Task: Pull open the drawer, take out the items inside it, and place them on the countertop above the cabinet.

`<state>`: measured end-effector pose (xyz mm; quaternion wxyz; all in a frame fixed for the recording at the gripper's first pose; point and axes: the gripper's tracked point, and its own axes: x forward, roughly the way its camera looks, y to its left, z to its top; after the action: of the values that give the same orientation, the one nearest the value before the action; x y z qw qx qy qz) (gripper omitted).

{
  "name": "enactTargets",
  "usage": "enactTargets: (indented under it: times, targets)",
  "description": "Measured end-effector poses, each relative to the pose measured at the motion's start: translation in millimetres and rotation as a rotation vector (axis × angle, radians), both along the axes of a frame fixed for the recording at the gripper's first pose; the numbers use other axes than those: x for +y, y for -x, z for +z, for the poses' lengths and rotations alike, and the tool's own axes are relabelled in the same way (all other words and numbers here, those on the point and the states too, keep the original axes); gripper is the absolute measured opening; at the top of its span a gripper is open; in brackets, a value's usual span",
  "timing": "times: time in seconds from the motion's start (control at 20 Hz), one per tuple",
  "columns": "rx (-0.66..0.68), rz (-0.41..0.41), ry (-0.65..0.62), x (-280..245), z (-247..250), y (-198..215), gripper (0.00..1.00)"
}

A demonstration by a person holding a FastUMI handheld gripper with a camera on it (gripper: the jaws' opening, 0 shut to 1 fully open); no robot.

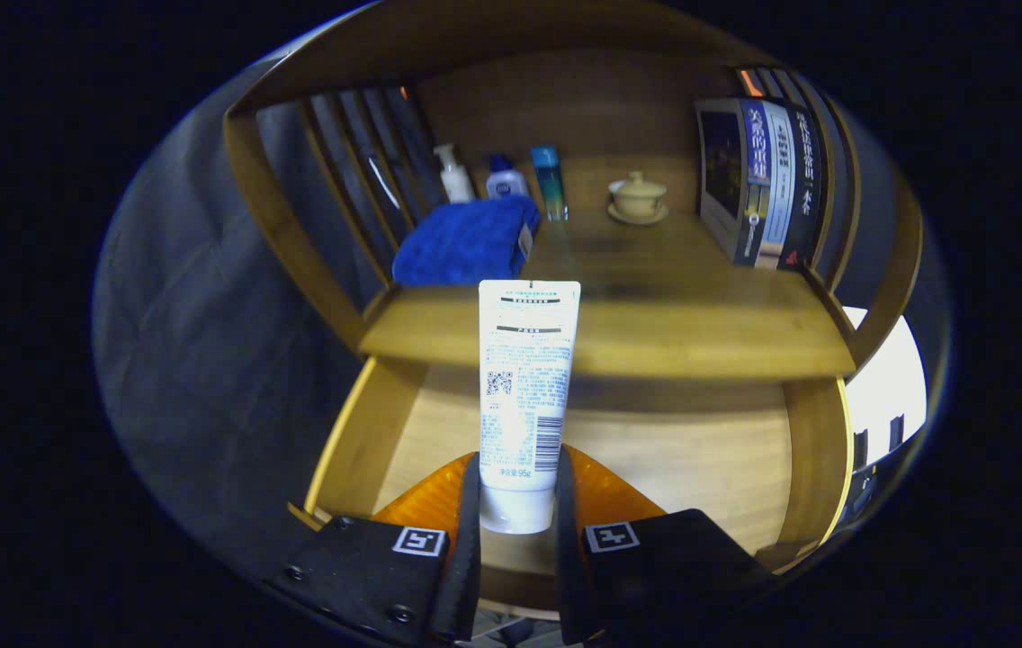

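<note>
White tube (525,396) upright, cap down, clenched between the tongs (517,504) above open drawer (655,450).

Wooden countertop (655,306) carries blue cloth (466,241), three bottles (504,180), lidded cup on saucer (637,198) — books (758,180) upright.

Three bottles (500,180), perhaps three books (763,180).

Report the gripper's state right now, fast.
Gripper: shut on the white tube, held upright between both fingers above the open drawer, in front of the countertop.
</note>
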<state>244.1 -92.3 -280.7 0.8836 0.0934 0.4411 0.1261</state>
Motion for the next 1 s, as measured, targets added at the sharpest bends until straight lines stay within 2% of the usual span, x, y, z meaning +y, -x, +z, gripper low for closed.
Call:
enactTargets:
  times: [0.15,0.35,0.65,0.8,1.0]
  targets:
    - [-0.062,-0.017,0.068,-4.7,12.6,-49.6,0.43]
    - [-0.097,-0.012,0.153,-3.7,-5.7,-101.0,0.43]
    - [-0.009,-0.095,0.164,-10.7,-53.9,-122.2,0.43]
    - [-0.019,-0.136,0.158,-13.5,-59.6,-127.3,0.45]
    - [-0.016,-0.138,0.179,-14.1,-71.0,-128.5,0.49]
